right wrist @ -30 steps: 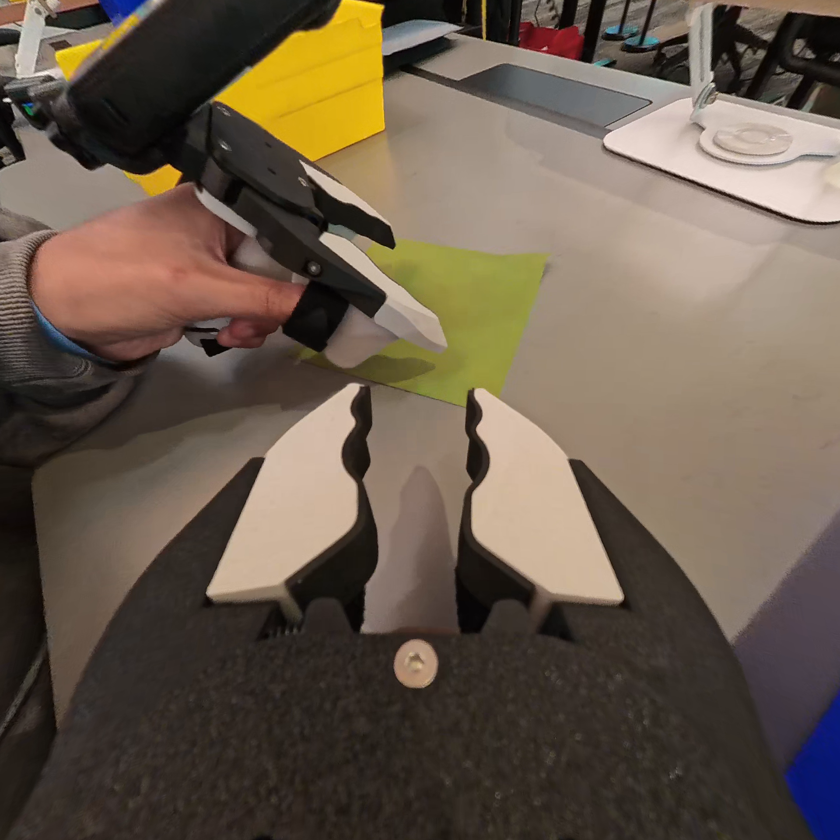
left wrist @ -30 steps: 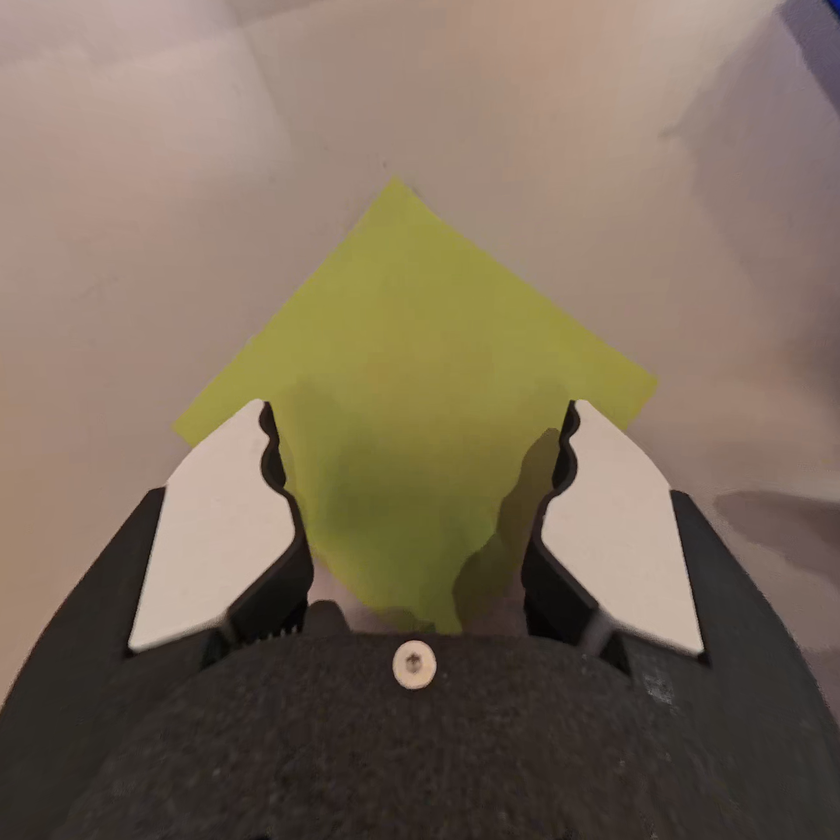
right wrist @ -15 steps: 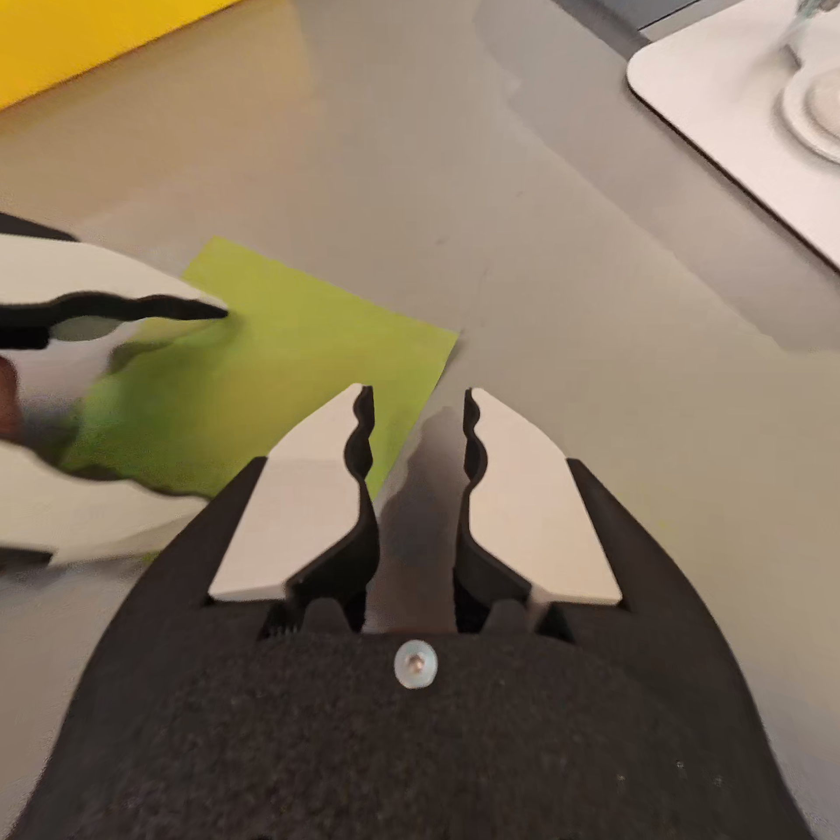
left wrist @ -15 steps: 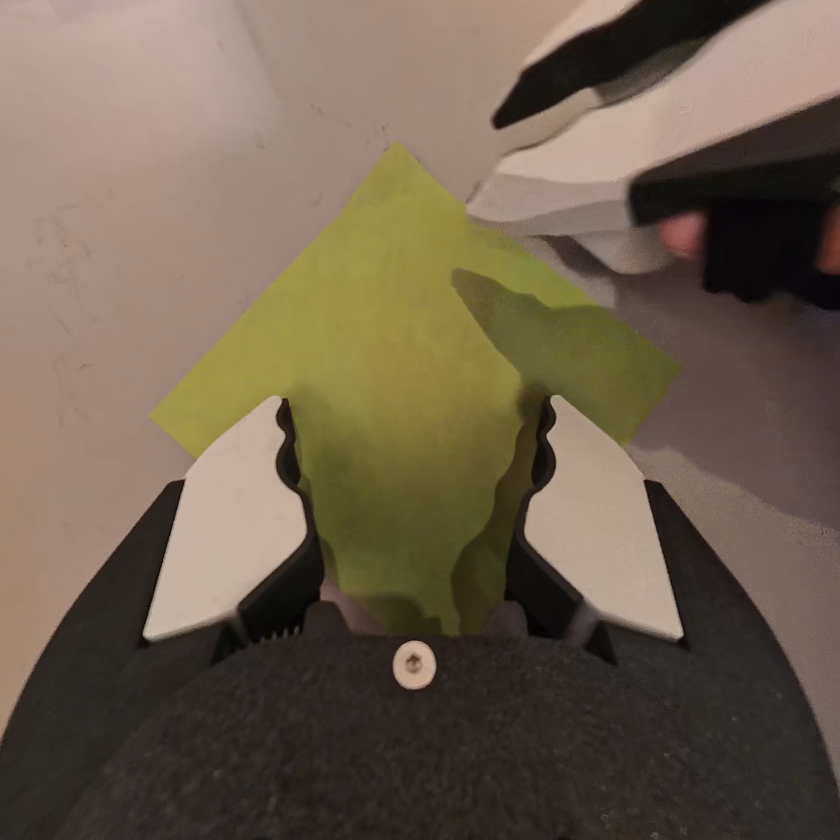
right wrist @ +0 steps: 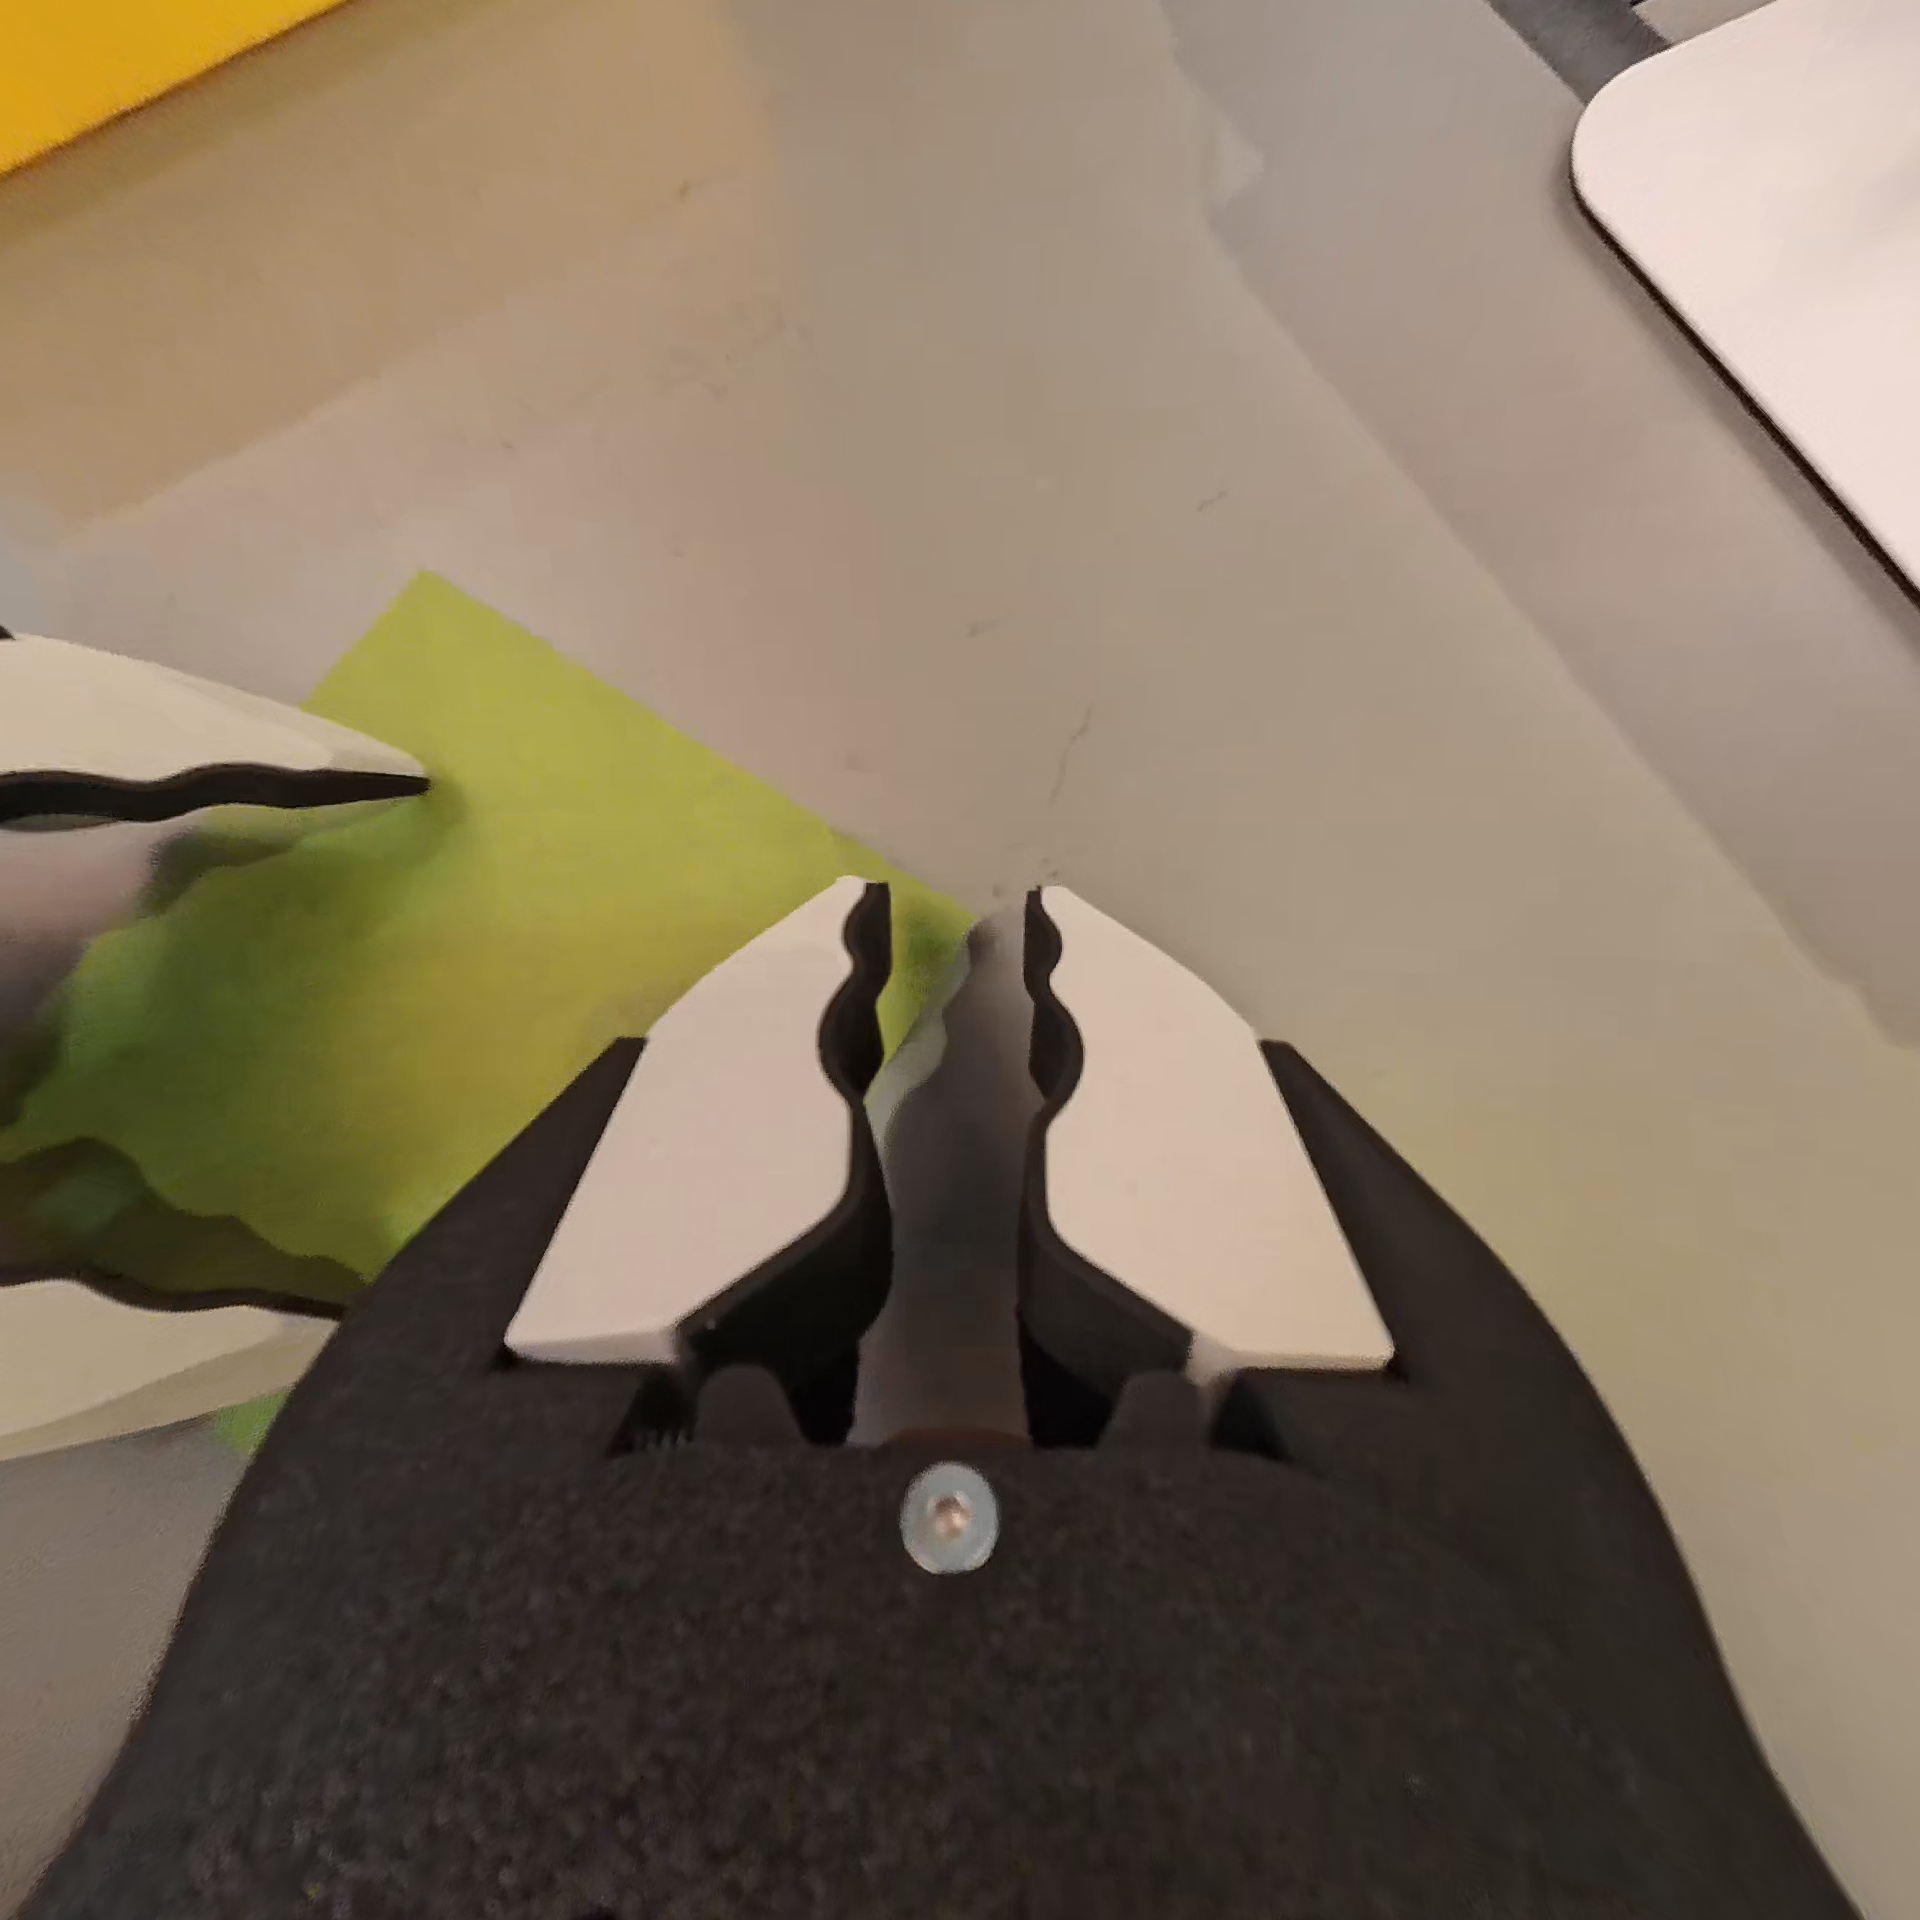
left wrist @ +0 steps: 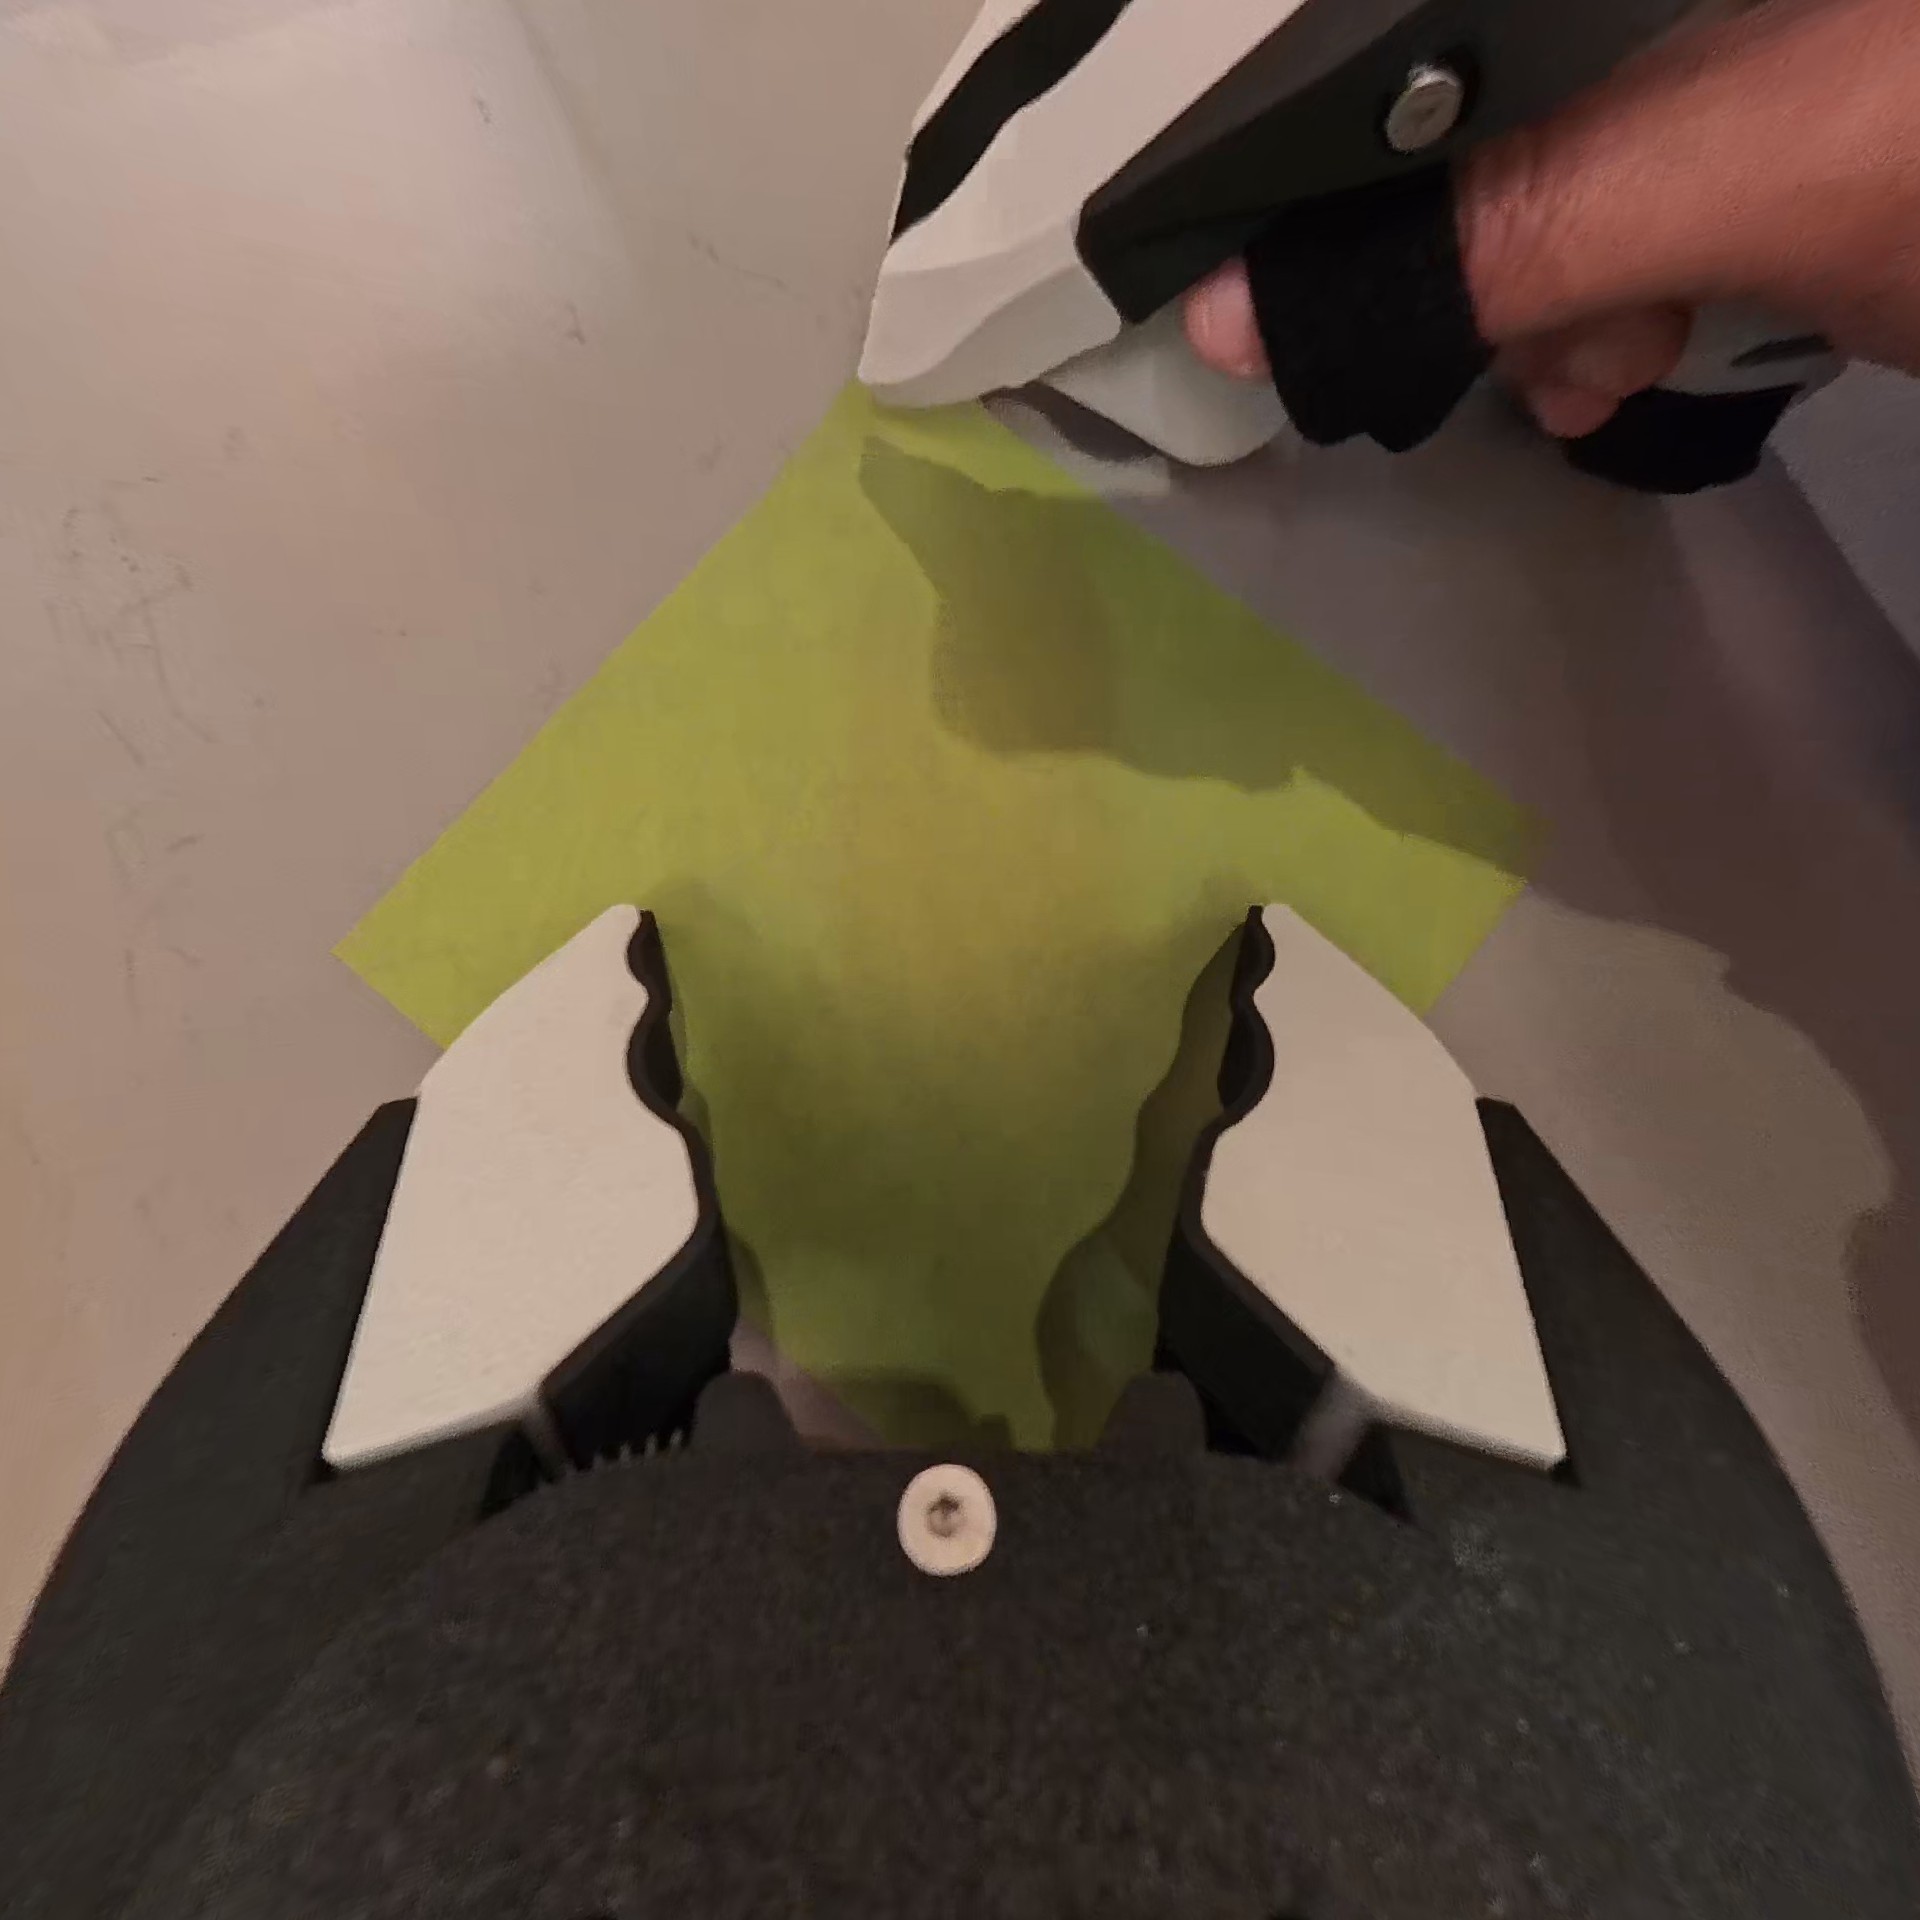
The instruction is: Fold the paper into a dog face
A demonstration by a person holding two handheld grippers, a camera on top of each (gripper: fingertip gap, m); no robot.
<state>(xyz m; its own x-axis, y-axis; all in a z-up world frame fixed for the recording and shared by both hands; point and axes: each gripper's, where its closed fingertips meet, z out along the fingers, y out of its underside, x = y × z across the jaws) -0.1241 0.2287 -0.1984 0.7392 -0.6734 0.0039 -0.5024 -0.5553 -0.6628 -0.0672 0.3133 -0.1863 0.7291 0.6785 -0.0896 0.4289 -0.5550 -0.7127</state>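
Here green paper [left wrist: 914, 831] flat between spread left tool [left wrist: 945, 920]; right tool [right wrist: 956, 894] slightly parted at far corner

A smooth grey desk [right wrist: 1195, 499] fills both views, faintly scuffed and evenly lit, with soft shadows across it. A white board with rounded corners [right wrist: 1766, 270] lies at its far right, something yellow [right wrist: 114, 73] at far left
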